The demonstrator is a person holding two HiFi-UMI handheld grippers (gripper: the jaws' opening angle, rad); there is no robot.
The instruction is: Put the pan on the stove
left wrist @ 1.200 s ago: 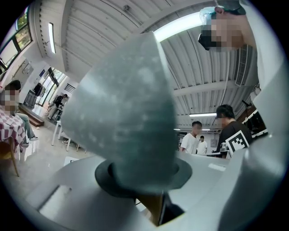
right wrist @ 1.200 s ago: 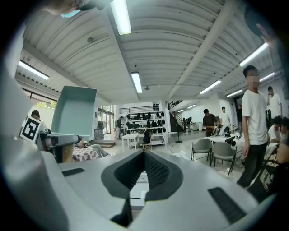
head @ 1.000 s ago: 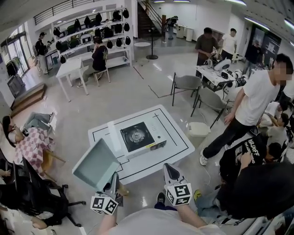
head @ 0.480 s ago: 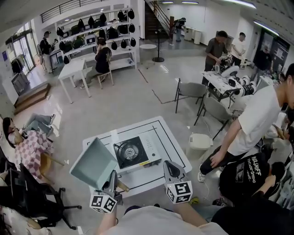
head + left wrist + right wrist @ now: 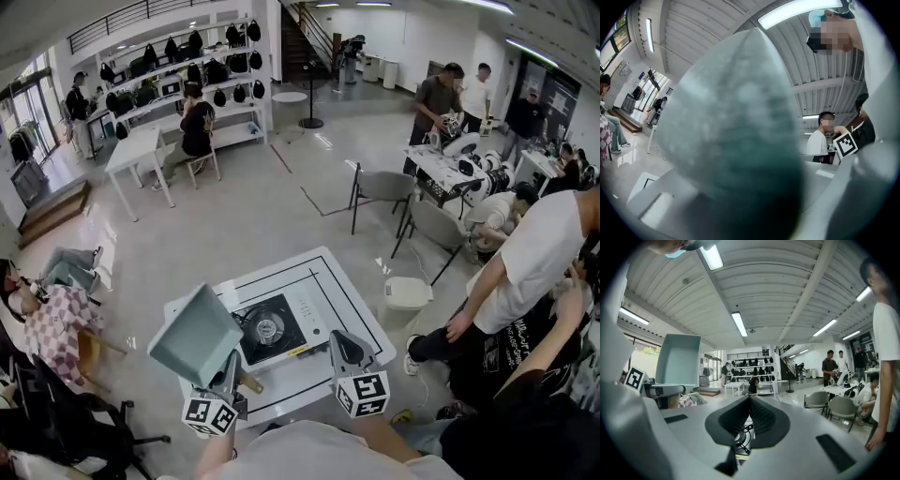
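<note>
A square pale-teal pan (image 5: 195, 337) hangs tilted above the near left corner of the white table (image 5: 349, 298), its wooden handle (image 5: 249, 382) pointing at me. My left gripper (image 5: 230, 377) is shut on that handle; in the left gripper view the pan (image 5: 736, 131) fills the frame, blurred. The black gas stove (image 5: 272, 328) sits on the table just right of the pan. My right gripper (image 5: 345, 351) hovers over the table's near edge, shut with nothing in it. The right gripper view shows the right gripper (image 5: 750, 414), the stove burner (image 5: 742, 439) behind it and the pan (image 5: 677, 359) at left.
A white bin (image 5: 406, 294) and two grey chairs (image 5: 380, 187) stand right of the table. People crowd the right side (image 5: 525, 272). At the left are a seated person (image 5: 47, 319) and a black office chair (image 5: 66, 412).
The table and stove have drawn nearer to both grippers in the head view. The pan stays raised in the left gripper. The person in white has shifted right.
</note>
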